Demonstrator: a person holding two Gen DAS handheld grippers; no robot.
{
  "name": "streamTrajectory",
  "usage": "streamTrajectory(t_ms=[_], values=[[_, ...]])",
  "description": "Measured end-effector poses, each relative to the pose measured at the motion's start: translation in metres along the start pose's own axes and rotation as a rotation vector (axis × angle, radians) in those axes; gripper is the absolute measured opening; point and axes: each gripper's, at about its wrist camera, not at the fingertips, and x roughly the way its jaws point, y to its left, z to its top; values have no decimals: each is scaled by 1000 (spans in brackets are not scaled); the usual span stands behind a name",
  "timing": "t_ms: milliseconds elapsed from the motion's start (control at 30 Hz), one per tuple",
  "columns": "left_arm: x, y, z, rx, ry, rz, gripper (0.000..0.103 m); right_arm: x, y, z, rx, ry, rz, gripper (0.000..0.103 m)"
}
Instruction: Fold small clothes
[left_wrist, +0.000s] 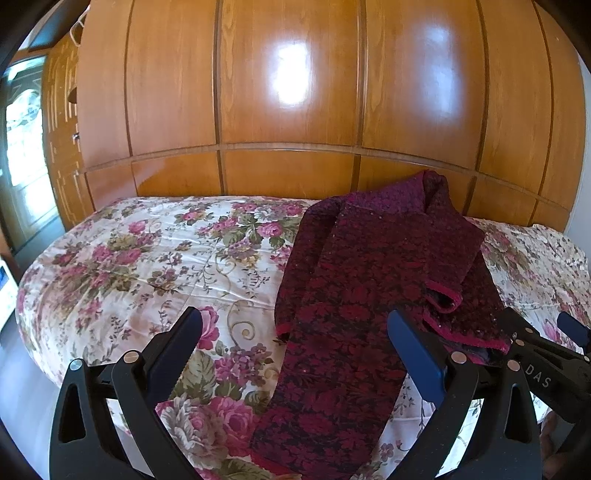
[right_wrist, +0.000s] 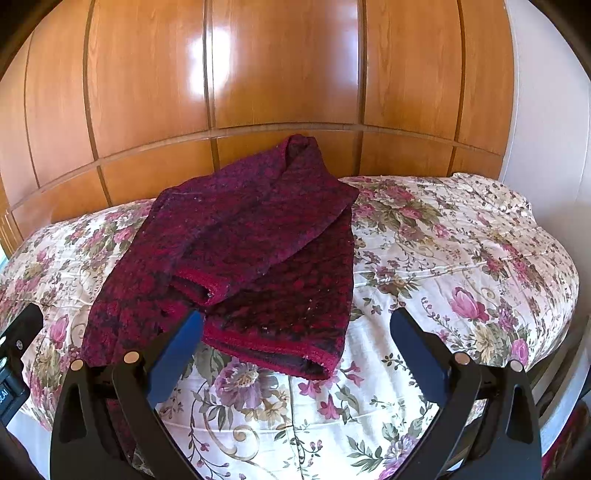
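A dark red patterned knit garment (left_wrist: 369, 280) lies on the floral bedspread (left_wrist: 147, 258), one sleeve folded across its body. My left gripper (left_wrist: 295, 325) hovers open above the garment's near left part, nothing between its fingers. In the right wrist view the same garment (right_wrist: 251, 236) lies ahead and left, its folded sleeve cuff (right_wrist: 207, 284) on top and its red hem (right_wrist: 273, 350) nearest. My right gripper (right_wrist: 297, 325) is open just short of that hem, holding nothing. The right gripper's black body (left_wrist: 543, 358) shows at the right edge of the left wrist view.
A glossy wooden wardrobe (left_wrist: 288, 92) rises right behind the bed. A bright window or door (left_wrist: 22, 140) is at far left. A white wall (right_wrist: 546, 110) stands to the right, where the bedspread (right_wrist: 461, 258) lies bare. The other gripper's body (right_wrist: 14, 354) is at left.
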Motion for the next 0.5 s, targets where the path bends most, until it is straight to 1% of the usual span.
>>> streamTrajectory(t_ms=[167, 500], values=[[1, 2, 0, -12, 5, -2, 99, -3, 6, -1, -30, -14, -3, 101], [1, 0, -1, -4, 7, -9, 99, 3, 9, -2, -46, 13, -14, 101]])
